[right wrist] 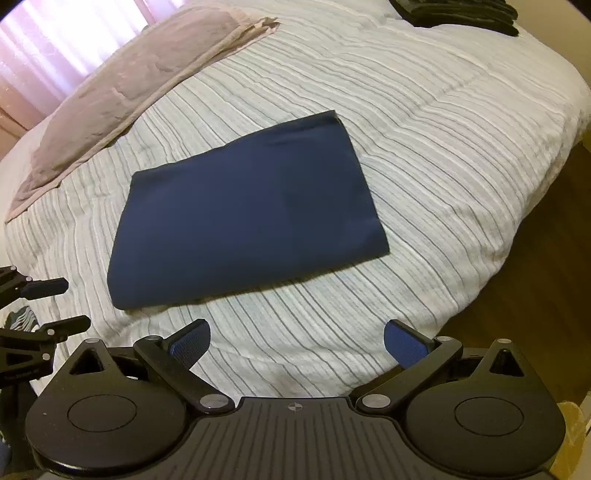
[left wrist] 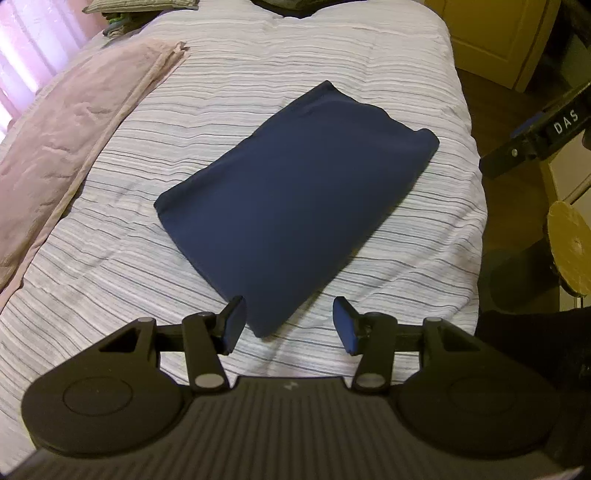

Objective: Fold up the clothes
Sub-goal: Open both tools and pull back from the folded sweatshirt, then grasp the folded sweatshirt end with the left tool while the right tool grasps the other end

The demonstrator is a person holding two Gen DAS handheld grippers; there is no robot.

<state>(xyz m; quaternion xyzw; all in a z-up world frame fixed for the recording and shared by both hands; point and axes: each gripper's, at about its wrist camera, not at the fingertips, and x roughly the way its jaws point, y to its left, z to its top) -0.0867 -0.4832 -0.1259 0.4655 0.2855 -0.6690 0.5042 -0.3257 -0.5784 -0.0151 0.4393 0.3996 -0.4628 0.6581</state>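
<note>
A navy garment point(left wrist: 295, 192) lies folded into a flat rectangle on the striped bedspread point(left wrist: 110, 266). In the right wrist view the same navy garment point(right wrist: 247, 210) sits mid-bed. My left gripper point(left wrist: 289, 325) hovers open just above the garment's near corner, nothing between its blue pads. My right gripper point(right wrist: 297, 341) is open and empty, held back from the garment's near edge over the bedspread point(right wrist: 424, 184). The left gripper point(right wrist: 55, 304) also shows at the left edge of the right wrist view, with its fingers apart.
A pink pillow point(left wrist: 66, 133) lies along the left side of the bed. Dark folded clothes point(right wrist: 458, 13) are stacked at the far end. Wooden floor point(right wrist: 517, 295) and a yellow door point(left wrist: 495, 37) lie off the bed's right edge.
</note>
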